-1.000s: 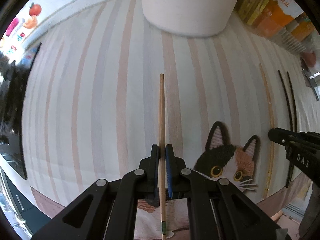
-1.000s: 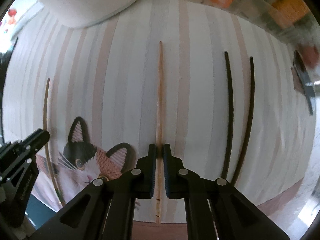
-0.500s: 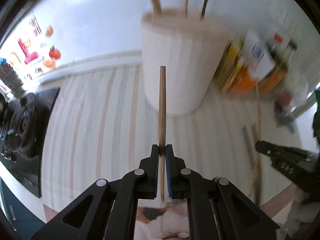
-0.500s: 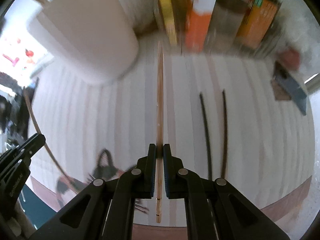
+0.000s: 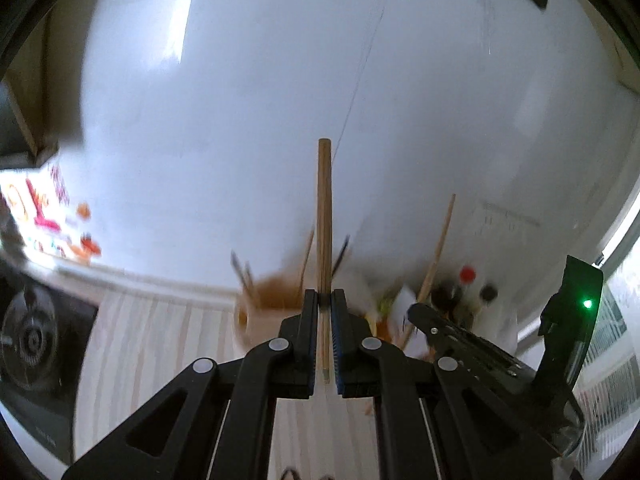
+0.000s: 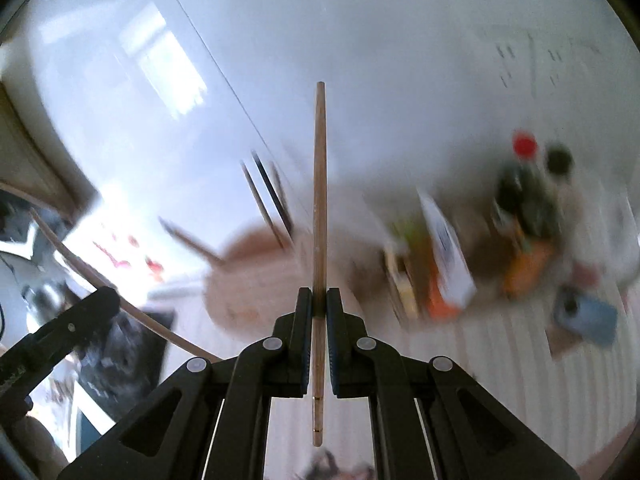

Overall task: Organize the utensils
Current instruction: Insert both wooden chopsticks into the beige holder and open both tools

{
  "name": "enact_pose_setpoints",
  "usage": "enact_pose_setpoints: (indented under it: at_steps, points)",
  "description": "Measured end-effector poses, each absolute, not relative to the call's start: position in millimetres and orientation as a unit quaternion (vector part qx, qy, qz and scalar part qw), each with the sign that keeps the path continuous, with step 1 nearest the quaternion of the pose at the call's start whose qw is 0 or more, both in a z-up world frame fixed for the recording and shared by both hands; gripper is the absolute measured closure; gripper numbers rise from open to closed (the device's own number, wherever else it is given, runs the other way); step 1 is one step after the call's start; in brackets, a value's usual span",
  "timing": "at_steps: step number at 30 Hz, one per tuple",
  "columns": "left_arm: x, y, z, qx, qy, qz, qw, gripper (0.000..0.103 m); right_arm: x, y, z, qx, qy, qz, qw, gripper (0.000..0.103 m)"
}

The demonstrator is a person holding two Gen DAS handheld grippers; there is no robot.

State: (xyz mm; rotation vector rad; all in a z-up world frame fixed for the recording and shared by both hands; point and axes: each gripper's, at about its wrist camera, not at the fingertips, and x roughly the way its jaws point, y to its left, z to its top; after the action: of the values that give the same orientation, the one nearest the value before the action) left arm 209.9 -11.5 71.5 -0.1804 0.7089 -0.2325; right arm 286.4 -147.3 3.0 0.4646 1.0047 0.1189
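We see the left tongs [image 5: 324, 296] closed tight on a wooden chopstick [image 5: 324, 216], which runs straight ahead from between the pads and ends well beyond the tips, against the white wall [image 5: 280, 100]. Just past those tips stands the utensil holder [image 5: 260, 312], a pale round pot with a brown inside, blurred, with several sticks leaning out of it. To the right of the left tongs the right tongs [image 5: 416, 312] come into view from the side, and the stick they carry slants up past a blurred cluster of bottles [image 5: 464, 288]. The striped tabletop [image 5: 152, 344] lies below and to the left, with a dark stove [image 5: 32, 336] at the far left edge. From the right wrist, we find the right tongs [image 6: 319, 300] likewise clamped on a second wooden chopstick [image 6: 319, 200], its near end hanging back between the arms. Ahead and slightly left of them is the same holder [image 6: 256, 276], with dark chopsticks [image 6: 268, 196] standing in it. Boxes and bottles [image 6: 448, 264] blur to the right, and the left tongs [image 6: 64, 332] sit at the lower left with their stick curving across.
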Motion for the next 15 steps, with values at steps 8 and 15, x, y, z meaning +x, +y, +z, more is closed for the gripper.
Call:
enact_pose_setpoints:
  at_steps: [8, 15]
  points:
    - [286, -6, 65, -0.051, 0.357, -0.079, 0.929, 0.099, 366, -129, 28, 0.230, 0.385, 0.056, 0.892, 0.096]
    - [325, 13, 24, -0.043, 0.399, -0.057, 0.914, 0.099, 404, -104, -6, 0.200, 0.340, 0.043, 0.918, 0.096]
